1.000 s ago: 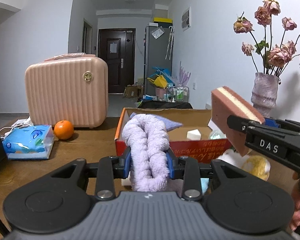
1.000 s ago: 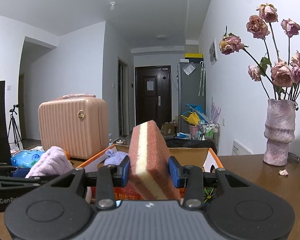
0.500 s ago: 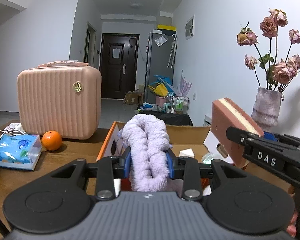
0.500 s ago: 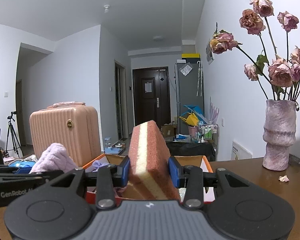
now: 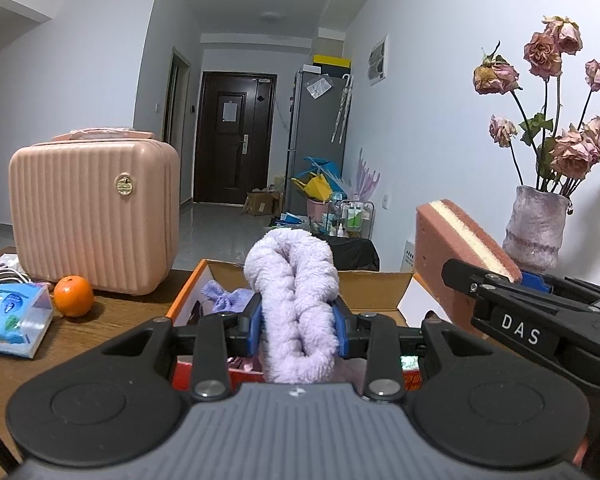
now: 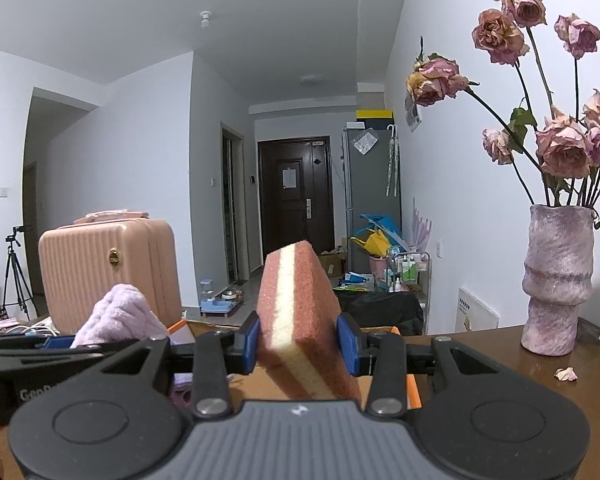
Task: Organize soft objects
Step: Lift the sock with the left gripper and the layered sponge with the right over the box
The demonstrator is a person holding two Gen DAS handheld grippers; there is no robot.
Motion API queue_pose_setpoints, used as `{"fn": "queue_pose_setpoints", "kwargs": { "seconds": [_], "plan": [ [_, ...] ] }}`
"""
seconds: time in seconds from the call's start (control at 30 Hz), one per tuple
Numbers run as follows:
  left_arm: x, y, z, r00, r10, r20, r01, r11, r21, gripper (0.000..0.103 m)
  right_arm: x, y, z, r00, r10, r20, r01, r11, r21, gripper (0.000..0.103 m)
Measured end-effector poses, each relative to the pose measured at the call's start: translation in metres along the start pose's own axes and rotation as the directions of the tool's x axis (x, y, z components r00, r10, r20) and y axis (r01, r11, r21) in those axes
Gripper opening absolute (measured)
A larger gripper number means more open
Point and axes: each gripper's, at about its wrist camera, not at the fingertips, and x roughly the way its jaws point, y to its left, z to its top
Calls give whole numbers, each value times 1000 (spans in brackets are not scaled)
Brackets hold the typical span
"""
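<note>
**Over the open box, two soft things wait to drop**

Above the cardboard box (image 5: 380, 286), both sets of tongs carry something soft. The left tongs (image 5: 298, 330) are squeezed almost shut on a fluffy lilac towel (image 5: 294, 304). It is folded into a thick roll, so the blue pads (image 5: 255, 328) can pinch it in the middle and it does not flop open. The right tongs (image 6: 298, 344) are closed on a pink sponge (image 6: 300, 312) with a cream stripe. It stands on its thin edge, so the pads press on its two wide, flat sides and it cannot slip.

Both things are held up in the air, over the near side of the box, and not yet inside it. The box sits on the brown worktop (image 5: 112, 316), and its top is open so soft things can go straight in. A purple cloth (image 5: 224, 298) already lies in there.

A pink suitcase (image 5: 92, 216), an orange (image 5: 74, 296) and a blue tissue pack (image 5: 10, 320) stay off to the left. A vase of dried roses (image 6: 558, 284) stands on the right. The likely next job is to lower both things and let go.
</note>
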Motion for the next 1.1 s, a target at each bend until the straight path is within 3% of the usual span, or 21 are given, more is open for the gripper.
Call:
{"fn": "queue_pose_setpoints", "kwargs": {
  "seconds": [1.1],
  "plan": [
    [103, -21, 10, 1000, 11, -23, -11, 1000, 29, 35, 91, -27, 1, 996, -18, -86, 12, 998, -64, 39]
  ]
}}
